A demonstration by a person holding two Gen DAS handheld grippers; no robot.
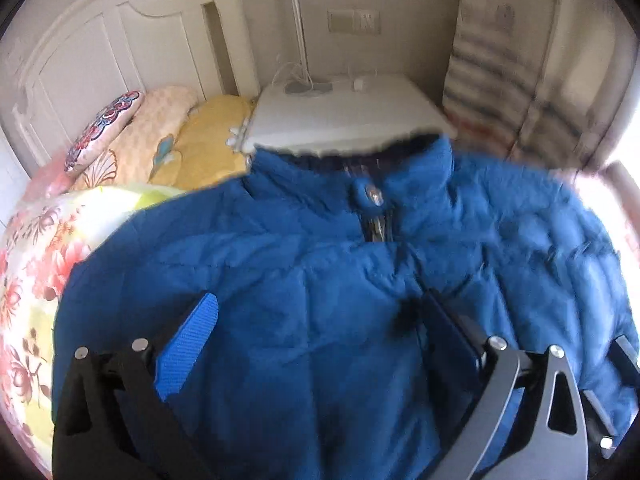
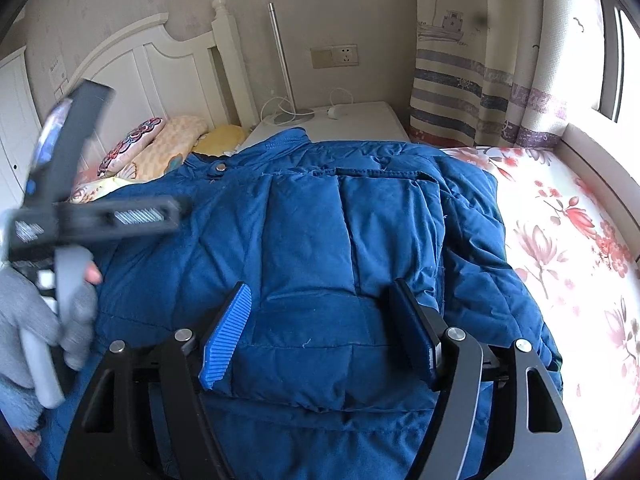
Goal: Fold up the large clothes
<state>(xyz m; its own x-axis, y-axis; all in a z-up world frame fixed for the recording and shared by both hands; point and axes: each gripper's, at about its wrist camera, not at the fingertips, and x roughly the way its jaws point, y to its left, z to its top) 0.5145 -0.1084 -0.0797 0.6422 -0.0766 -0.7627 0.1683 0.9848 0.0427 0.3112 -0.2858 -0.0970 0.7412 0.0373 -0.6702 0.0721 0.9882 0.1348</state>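
Currently listed: one blue padded jacket (image 2: 320, 240), spread on the bed (image 2: 560, 220) with its collar toward the nightstand (image 2: 360, 120); soft, bulky, light, probably slippery. My left claw (image 1: 320, 344) and right claw (image 2: 320, 332) stand apart, holding nothing; best gripped at hem or sleeve edge.

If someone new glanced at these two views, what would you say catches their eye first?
The big blue padded jacket dominates, spread front-up across the floral bedsheet, collar toward the white nightstand. A sleeve is folded over its chest, and the right gripper hovers there, pads apart. At the left of the right wrist view, a grey-gloved hand carries the blurred left gripper, jaws wide.
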